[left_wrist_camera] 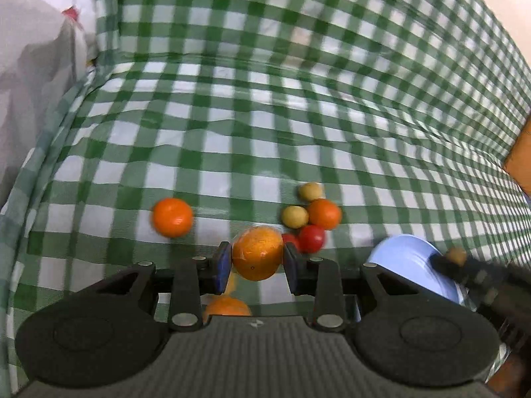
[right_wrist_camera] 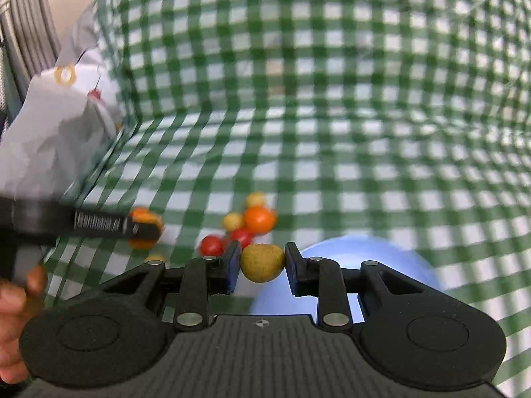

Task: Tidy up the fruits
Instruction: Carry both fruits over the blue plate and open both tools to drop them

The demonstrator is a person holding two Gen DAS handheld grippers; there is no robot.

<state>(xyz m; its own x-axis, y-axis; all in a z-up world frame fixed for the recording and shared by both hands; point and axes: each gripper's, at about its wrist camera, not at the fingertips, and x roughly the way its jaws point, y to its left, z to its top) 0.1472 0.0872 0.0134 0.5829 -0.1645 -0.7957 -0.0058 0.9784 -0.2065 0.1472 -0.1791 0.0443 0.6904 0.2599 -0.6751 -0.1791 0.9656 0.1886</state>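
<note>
Both grippers are carrying fruit: the left gripper point(left_wrist_camera: 257, 258) clamps an orange point(left_wrist_camera: 257, 253), the right gripper point(right_wrist_camera: 262, 263) a yellow-green fruit point(right_wrist_camera: 262, 262) beside the blue bowl point(right_wrist_camera: 365, 255), so the next move seems a release over it

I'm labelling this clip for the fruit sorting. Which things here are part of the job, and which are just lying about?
Part of the job: left gripper holding an orange; right gripper holding a yellow-green fruit; loose fruit pile; lone orange; blue bowl.

Lying about: checked cloth; white bag.
</note>
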